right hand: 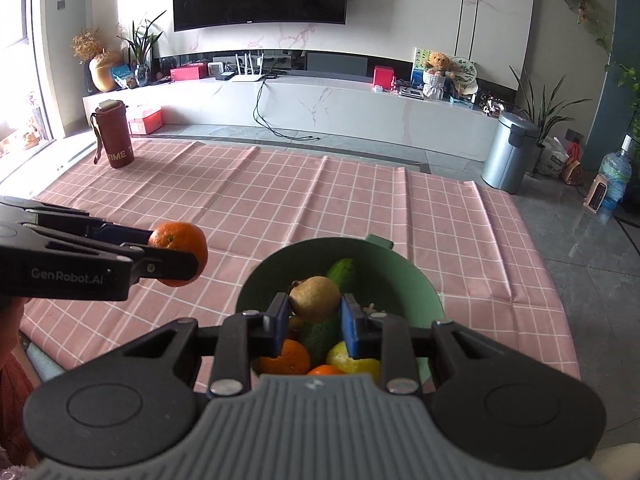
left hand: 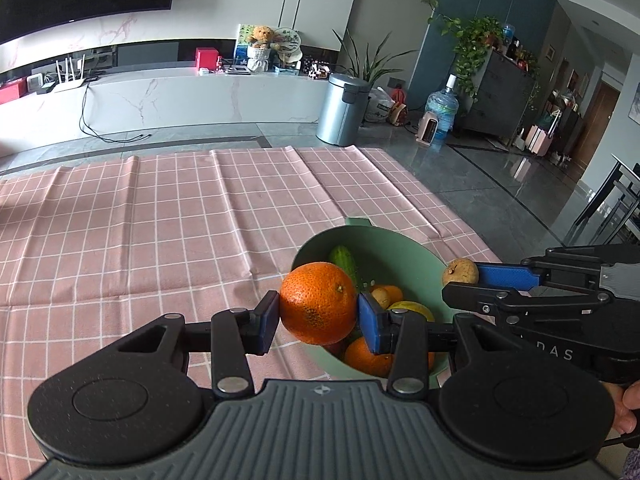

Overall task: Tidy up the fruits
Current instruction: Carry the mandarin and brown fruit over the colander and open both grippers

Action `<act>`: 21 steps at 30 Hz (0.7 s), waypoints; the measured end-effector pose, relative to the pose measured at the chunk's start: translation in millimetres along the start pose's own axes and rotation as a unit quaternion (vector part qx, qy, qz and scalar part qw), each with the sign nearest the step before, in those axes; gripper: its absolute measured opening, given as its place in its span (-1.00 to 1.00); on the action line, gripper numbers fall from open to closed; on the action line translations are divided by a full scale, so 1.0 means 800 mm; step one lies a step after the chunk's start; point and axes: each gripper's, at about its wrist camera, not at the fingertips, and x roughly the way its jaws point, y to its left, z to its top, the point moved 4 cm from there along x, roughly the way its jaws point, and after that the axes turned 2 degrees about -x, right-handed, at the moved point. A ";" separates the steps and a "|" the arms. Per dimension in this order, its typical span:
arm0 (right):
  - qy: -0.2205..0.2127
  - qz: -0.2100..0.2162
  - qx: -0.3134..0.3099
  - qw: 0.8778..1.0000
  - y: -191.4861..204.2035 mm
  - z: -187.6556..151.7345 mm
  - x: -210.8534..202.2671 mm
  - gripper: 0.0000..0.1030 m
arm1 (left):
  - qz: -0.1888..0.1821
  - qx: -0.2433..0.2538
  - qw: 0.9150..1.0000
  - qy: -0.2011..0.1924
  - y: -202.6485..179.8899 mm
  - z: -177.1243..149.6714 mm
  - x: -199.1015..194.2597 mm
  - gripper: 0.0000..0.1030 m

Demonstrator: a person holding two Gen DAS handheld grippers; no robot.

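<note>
Both of my grippers are loaded above the bench's pink checked cloth (left hand: 160, 216): the left gripper (left hand: 318, 316) has its fingers clamped on an orange (left hand: 318, 308), the right gripper (right hand: 314, 318) has its fingers clamped on a small brown fruit (right hand: 315, 298). The green bowl (right hand: 380, 268), with cucumber, oranges and a yellow fruit inside, sits just below them. Judging by this, I am mid-carry, and next I must find each fruit a clear spot before parting the fingers.

Soft daylight enters from a window (right hand: 16, 80) at left, glaring there; sharp frames bend strongly at the edges.
</note>
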 end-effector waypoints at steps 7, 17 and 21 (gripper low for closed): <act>0.022 0.001 -0.001 1.000 -0.035 -0.002 0.031 -0.54 | 0.007 0.010 0.999 0.046 -0.015 0.003 0.055 -0.08; 0.058 0.019 0.025 0.998 -0.069 -0.005 0.100 -0.54 | 0.041 0.056 0.992 0.104 -0.022 0.000 0.116 -0.08; 0.064 0.029 0.026 0.997 -0.074 -0.001 0.127 -0.54 | 0.051 0.083 0.989 0.115 -0.028 -0.001 0.128 -0.07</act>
